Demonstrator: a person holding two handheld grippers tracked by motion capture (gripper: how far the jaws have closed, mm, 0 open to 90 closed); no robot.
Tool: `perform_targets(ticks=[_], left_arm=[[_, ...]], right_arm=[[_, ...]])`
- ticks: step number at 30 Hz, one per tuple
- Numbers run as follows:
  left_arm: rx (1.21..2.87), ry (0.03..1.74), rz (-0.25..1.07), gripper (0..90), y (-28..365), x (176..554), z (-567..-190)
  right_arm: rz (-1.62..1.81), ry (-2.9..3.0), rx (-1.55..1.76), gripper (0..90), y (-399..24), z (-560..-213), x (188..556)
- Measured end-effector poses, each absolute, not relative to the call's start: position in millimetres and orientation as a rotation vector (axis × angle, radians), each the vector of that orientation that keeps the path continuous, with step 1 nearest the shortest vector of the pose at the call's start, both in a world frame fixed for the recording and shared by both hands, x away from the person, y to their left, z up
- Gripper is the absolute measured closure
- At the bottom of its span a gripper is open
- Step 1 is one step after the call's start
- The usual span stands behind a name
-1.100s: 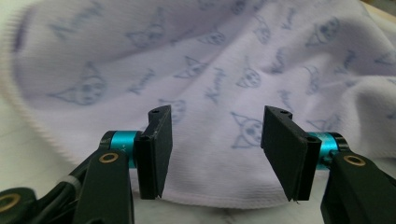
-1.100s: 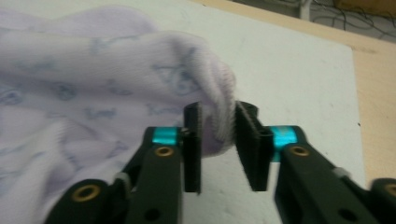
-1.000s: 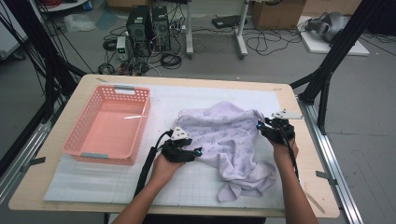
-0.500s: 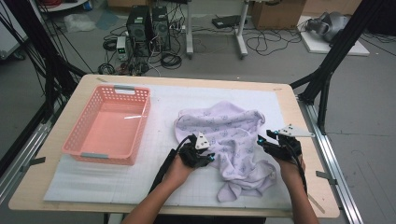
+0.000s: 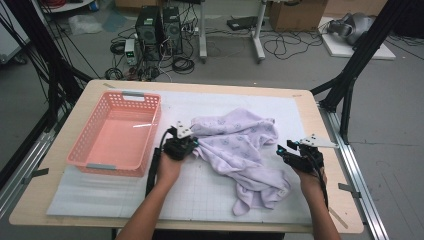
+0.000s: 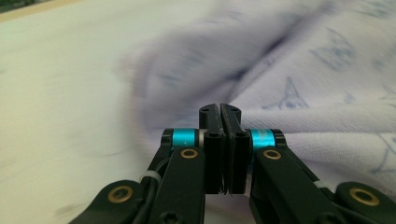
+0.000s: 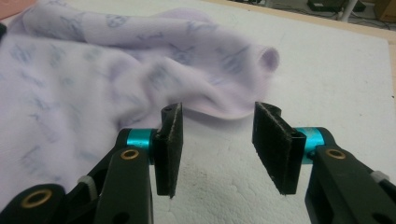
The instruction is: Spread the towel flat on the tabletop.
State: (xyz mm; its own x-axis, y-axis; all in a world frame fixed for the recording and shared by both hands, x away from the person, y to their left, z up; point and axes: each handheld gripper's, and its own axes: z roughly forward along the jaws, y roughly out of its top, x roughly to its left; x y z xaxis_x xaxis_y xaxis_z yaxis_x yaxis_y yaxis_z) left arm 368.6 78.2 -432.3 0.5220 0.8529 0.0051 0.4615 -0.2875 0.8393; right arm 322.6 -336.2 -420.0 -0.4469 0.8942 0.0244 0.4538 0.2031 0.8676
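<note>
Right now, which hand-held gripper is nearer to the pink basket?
Left. The left hand-held gripper sits just off the pink basket on its right side, at the lilac cloth. The right hand-held gripper is beyond the cloth, near the table's right edge.

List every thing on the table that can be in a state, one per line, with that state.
Left claw: jaws just closed; shut at the cloth's edge, whether fabric is pinched between them cannot be told.
Right claw: open, nothing between the jaws, near the cloth's rim.
Lilac cloth: crumpled, lying on the white mat.
Pink basket: upright, empty.
</note>
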Motion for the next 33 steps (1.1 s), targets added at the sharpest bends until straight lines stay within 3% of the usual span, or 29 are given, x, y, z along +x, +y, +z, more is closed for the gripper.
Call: perform_targets(ticks=[5, 8, 12, 20, 21, 24, 25, 33], left_arm=[[1.871, 1.127, 0.588, 83.0, 94.1, 369.0, -432.1], [1.810, 1.136, 0.521, 63.2, 94.0, 363.9, -431.1], [1.817, 1.086, 0.481, 52.8, 89.0, 356.9, -430.0], [1.874, 0.997, 0.384, 49.1, 79.7, 346.6, -428.3], [1.884, 0.989, 0.377, 48.8, 77.1, 346.1, -429.5], [1.925, 0.972, 0.340, 47.2, 69.0, 345.1, -433.3], [1.939, 0.962, 0.334, 47.1, 66.1, 344.3, -434.1], [1.985, 0.888, 0.320, 47.1, 43.8, 336.7, -433.9]], right_arm=[[1.160, 2.023, 1.242, 52.3, -329.8, -423.3, 325.3], [1.164, 2.049, 1.235, 52.8, -323.9, -425.0, 326.8], [1.175, 2.121, 1.225, 53.6, -310.1, -431.7, 329.9], [1.129, 2.306, 1.164, 56.3, -270.1, -450.9, 337.7], [1.132, 2.301, 1.163, 59.4, -268.0, -450.5, 337.4], [1.159, 2.352, 1.120, 83.9, -265.5, -450.4, 337.1], [1.144, 2.358, 1.091, 85.5, -264.5, -449.3, 336.3], [0.924, 2.038, 1.121, 86.6, -305.0, -416.4, 328.6]])
